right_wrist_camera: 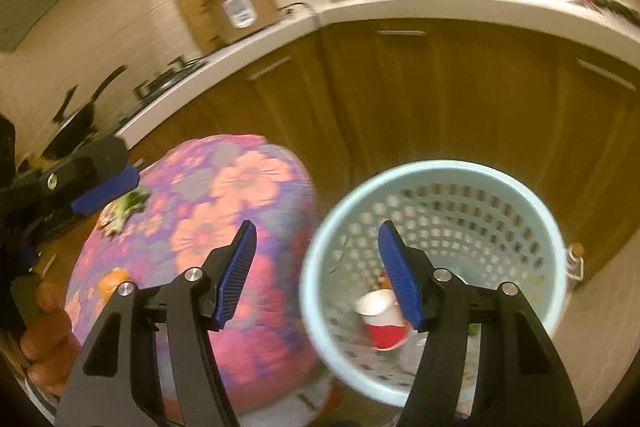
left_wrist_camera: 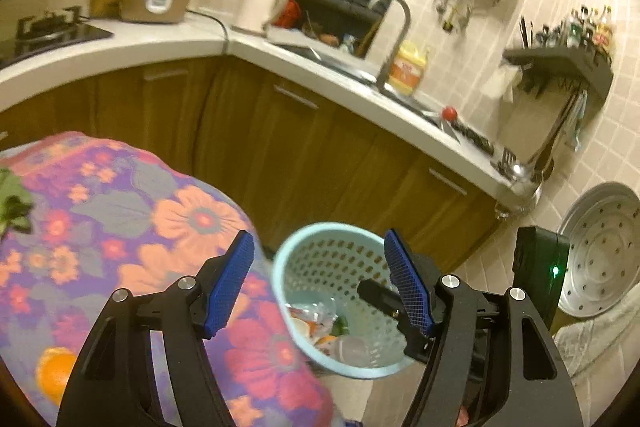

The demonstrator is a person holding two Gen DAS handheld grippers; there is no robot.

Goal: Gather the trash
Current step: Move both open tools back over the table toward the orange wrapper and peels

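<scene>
A pale blue perforated basket [left_wrist_camera: 282,263] stands on the floor beside the floral-cloth table [left_wrist_camera: 140,227], with wrappers and scraps [left_wrist_camera: 328,327] in its bottom. My left gripper [left_wrist_camera: 322,267] hangs open above the gap between table and basket, with nothing between its blue pads. In the right wrist view my right gripper [right_wrist_camera: 318,259] is open and empty over the near rim of the basket [right_wrist_camera: 440,167]; a red-and-white paper cup [right_wrist_camera: 382,319] lies inside. On the table lie a green leafy scrap [right_wrist_camera: 128,203] and an orange [right_wrist_camera: 114,281].
One blue pad [right_wrist_camera: 108,189] of my left gripper reaches over the table's far left, with a hand [right_wrist_camera: 48,339] below it. Wooden cabinets [left_wrist_camera: 320,147] and a white counter [left_wrist_camera: 160,47] stand behind. A round metal tray [left_wrist_camera: 604,251] leans at the right wall.
</scene>
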